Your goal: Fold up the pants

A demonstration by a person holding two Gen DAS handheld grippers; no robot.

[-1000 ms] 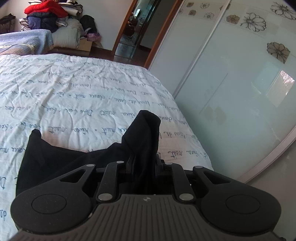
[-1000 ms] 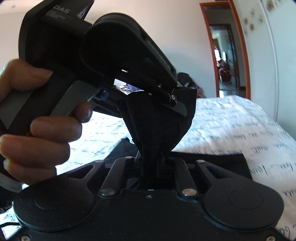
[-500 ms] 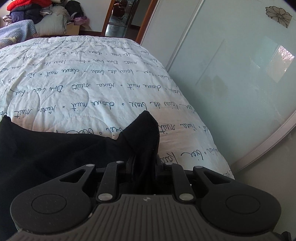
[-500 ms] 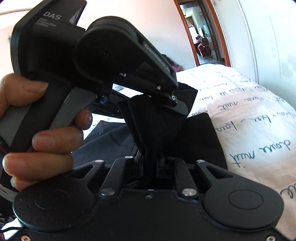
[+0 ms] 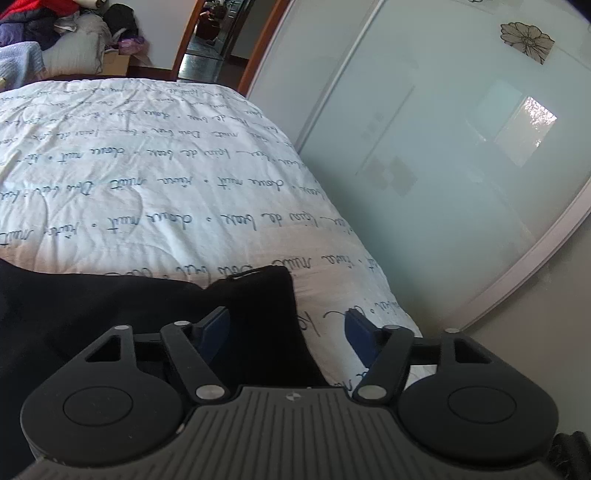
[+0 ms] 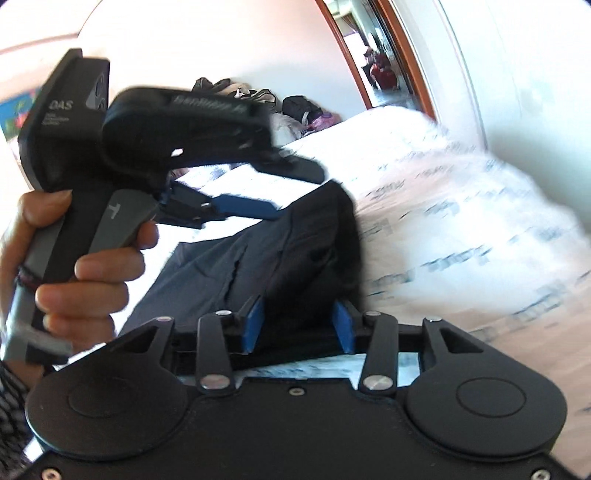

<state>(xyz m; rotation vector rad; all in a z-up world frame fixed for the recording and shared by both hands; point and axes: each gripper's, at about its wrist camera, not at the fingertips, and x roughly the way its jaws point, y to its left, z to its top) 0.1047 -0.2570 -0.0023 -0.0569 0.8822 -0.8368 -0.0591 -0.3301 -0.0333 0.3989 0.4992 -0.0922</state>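
The black pants (image 5: pixel 92 314) lie on the bed with white script-print bedding (image 5: pixel 166 192). My left gripper (image 5: pixel 286 325) is open, its blue pads (image 5: pixel 216 328) wide apart, with a corner of the pants lying loose between them. My right gripper (image 6: pixel 299 325) is open too, blue pads (image 6: pixel 253 325) on either side of a raised fold of the pants (image 6: pixel 295 243). In the right wrist view the left gripper (image 6: pixel 236 184), held in a hand (image 6: pixel 88 266), hovers above the pants with its fingers apart. That view is blurred.
A frosted glass sliding wardrobe (image 5: pixel 443 147) runs along the bed's right side. An open doorway (image 5: pixel 214 37) is at the far end. A pile of clothes and bags (image 5: pixel 74 33) sits beyond the bed's far left corner.
Both grippers have opened and let go of the pants corners they held. The cloth has dropped onto the bed. The left gripper has lifted away above the pants.
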